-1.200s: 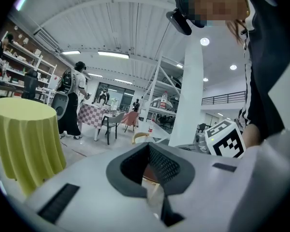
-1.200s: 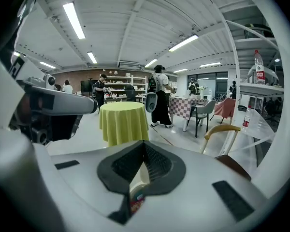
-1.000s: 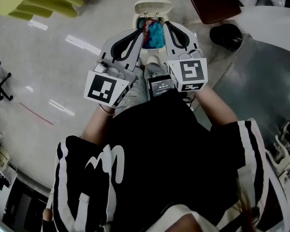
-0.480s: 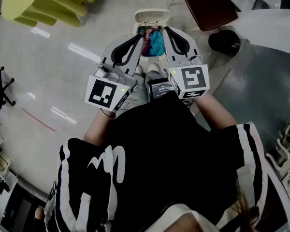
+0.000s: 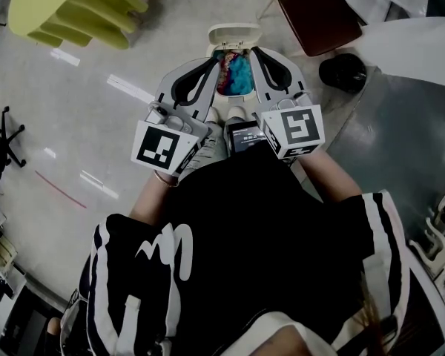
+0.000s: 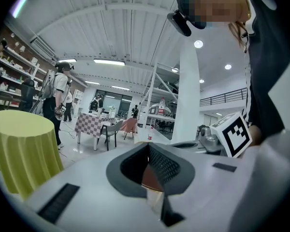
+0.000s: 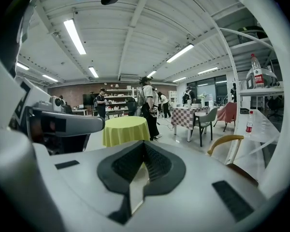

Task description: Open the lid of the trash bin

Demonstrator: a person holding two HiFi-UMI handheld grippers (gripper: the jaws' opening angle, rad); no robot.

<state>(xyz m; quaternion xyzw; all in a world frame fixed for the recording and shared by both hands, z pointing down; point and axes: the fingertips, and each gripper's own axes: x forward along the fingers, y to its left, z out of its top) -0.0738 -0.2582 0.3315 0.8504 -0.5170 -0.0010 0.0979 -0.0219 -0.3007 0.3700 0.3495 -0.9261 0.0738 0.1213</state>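
The cream trash bin [image 5: 235, 33] holds blue and pink rubbish [image 5: 236, 74], the left gripper [image 5: 205, 67] and right gripper [image 5: 261, 55] are pale grey with black-and-white marker cubes, and the tablecloth [image 5: 67, 6] is yellow-green.

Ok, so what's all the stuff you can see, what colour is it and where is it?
trash bin: one, cream, on the floor in front, lid flipped open
rubbish: blue and red, inside the bin
round table: one, yellow-green cloth, top left
chair seat: one, brown, top right
round thing: one, black, right of the bin; can't tell what it is
left gripper: one, light grey, over the bin's left side, jaws together, empty
right gripper: one, light grey, over the bin's right side, jaws together, empty
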